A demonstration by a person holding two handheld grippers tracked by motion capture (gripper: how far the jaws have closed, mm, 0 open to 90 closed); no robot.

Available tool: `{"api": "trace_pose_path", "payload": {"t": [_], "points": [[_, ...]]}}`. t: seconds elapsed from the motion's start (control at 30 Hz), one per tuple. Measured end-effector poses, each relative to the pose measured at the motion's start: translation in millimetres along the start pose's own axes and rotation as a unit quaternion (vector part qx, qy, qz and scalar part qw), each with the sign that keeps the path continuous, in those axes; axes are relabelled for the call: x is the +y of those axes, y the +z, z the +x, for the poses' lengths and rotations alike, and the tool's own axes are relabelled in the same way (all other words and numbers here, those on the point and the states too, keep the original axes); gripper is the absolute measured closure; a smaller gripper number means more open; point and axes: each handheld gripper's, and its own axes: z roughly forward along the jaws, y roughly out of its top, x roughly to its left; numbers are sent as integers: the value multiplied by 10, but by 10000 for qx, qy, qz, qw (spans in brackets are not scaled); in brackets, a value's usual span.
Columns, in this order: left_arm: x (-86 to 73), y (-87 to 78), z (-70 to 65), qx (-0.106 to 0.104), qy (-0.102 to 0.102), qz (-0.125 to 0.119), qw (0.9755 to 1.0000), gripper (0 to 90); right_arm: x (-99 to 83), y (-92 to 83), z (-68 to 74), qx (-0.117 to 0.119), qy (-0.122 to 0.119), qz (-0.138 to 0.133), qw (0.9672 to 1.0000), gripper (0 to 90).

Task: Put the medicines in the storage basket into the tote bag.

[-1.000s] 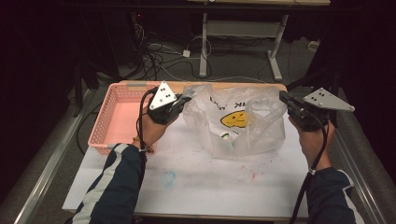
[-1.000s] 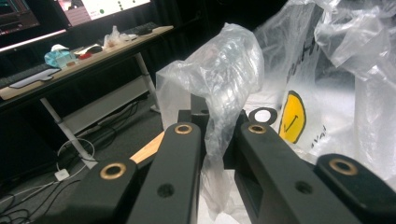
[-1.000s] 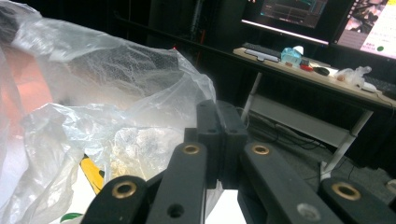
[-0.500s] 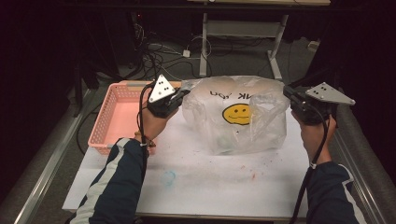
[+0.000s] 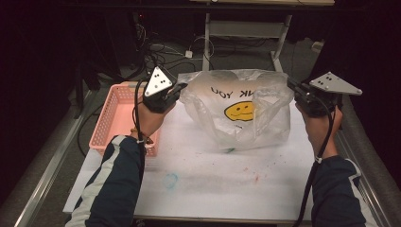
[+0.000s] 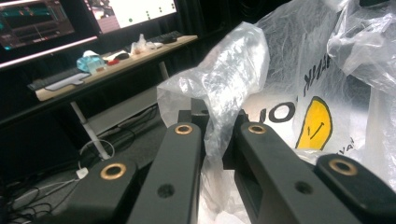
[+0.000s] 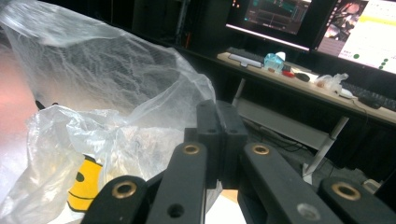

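The white-topped desk [image 5: 203, 189] is being used as the work surface, and a pink slatted plastic basket [image 5: 113, 118] is being left untouched at its left edge. Above the desk's middle, a large translucent plastic bag printed with a yellow smiley face [image 5: 241, 111] is being held up and spread wide, its bottom apparently just at the desk (whether anything is inside cannot be told). One upper edge is being pinched in the closed left tool [image 6: 215, 128], the opposite edge in the closed right tool [image 7: 219, 128]. Gripping and opening are judged done; whatever follows is being left for later.
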Motion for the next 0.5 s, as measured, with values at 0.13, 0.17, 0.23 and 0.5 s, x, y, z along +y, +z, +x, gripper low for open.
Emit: {"api": "trace_pose_path", "payload": {"t": [0.13,0.17,0.23,0.5], "points": [[166,-107,34,74,50,-124,9999,867,111,-52,-31,-46,5,-100,9999,900],[205,-135,41,61,39,-168,9998,868,142,-68,-38,-48,-18,-138,9999,900],[278,-198,42,137,113,-233,9996,868,207,-98,-49,-26,-7,-221,9998,900],[440,-327,86,237,104,-431,9987,867,422,-129,11,42,-90,-400,9991,900]]}}
